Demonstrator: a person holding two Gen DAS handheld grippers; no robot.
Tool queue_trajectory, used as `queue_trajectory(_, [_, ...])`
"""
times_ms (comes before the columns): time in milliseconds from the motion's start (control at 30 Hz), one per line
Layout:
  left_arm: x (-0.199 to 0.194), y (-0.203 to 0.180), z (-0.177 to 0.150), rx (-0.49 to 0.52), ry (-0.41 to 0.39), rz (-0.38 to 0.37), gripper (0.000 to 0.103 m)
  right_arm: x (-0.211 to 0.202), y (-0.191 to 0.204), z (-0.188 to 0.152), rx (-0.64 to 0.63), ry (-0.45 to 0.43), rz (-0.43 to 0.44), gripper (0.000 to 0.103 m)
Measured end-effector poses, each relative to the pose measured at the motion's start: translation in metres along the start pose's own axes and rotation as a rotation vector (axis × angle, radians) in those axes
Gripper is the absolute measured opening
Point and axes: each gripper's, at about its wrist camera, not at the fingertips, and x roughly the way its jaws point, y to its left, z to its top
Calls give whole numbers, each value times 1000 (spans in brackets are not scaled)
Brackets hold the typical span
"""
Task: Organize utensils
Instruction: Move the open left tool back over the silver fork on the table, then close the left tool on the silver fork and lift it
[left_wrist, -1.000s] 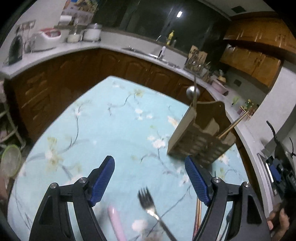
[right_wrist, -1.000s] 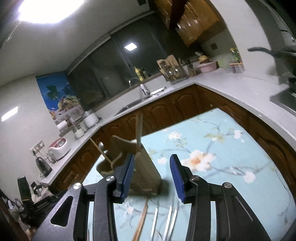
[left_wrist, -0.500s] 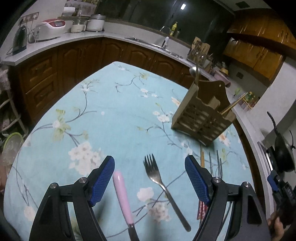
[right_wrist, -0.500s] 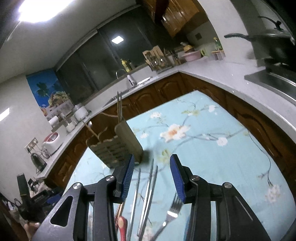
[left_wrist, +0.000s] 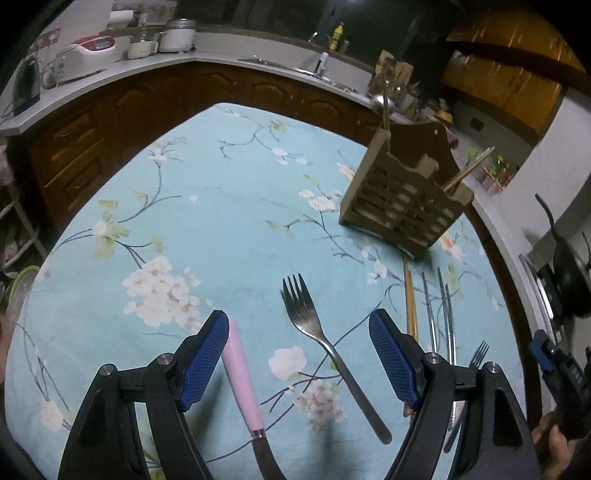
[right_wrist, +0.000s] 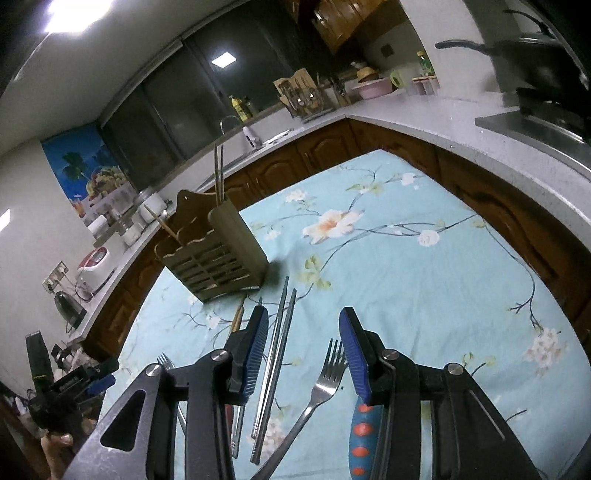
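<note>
1. The left hand-held gripper (left_wrist: 297, 354) is hovering over the bench (left_wrist: 221, 221) with its blue pads spread wide, grasping nothing.
2. Between those pads a fork (left_wrist: 325, 347) is lying flat, tines pointing away from the camera, and a pink-handled knife (left_wrist: 242, 376) is lying just beside the left pad (left_wrist: 203, 362).
3. The right hand-held gripper (right_wrist: 303, 354) is likewise standing released above the bench, empty.
4. Under its gap a pair of metal chopsticks (right_wrist: 275, 354) and a second fork (right_wrist: 321, 384) are resting on the floral cloth; a utensil with a blue handle with red spots (right_wrist: 362, 439) is lying beneath the right pad (right_wrist: 352, 354).
5. The wooden utensil holder (right_wrist: 218, 251) is standing upright farther back on the bench, well apart from both grippers, already carrying metal chopsticks (right_wrist: 218, 173) in one end compartment and a wooden stick (right_wrist: 160, 223) in another.
6. A wooden chopstick (left_wrist: 410, 306) is lying near the holder's base, beside the metal ones.
</note>
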Motion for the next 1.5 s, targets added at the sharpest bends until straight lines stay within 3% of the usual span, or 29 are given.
queue_trajectory(400, [57, -11, 17, 28, 64, 32, 77, 30, -14, -14, -13, 106, -39, 43])
queue_trajectory(767, [99, -8, 28, 9, 110, 5, 73, 69, -23, -22, -48, 224, -76, 43])
queue_trajectory(967, [118, -11, 29, 25, 135, -14, 58, 81, -21, -25, -74, 260, -85, 43])
queue_trajectory(1100, [123, -14, 29, 34, 135, -19, 42, 81, -19, -23, -83, 262, -97, 39])
queue_trajectory(1200, [127, -13, 29, 30, 146, -34, 23, 83, -18, -23, -84, 269, -97, 19])
queue_trajectory(1233, [128, -12, 29, 25, 150, -40, 16, 84, -18, -23, -84, 271, -92, 18])
queue_trajectory(1300, [127, -9, 30, 12, 149, -63, 12, 85, -16, -23, -95, 272, -91, 16])
queue_trajectory(1400, [125, -11, 30, 27, 138, -68, 8, 82, -11, -22, -108, 266, -65, 3])
queue_trajectory(1500, [118, -15, 29, 49, 122, -79, 1, 81, -7, -21, -113, 262, -49, 2])
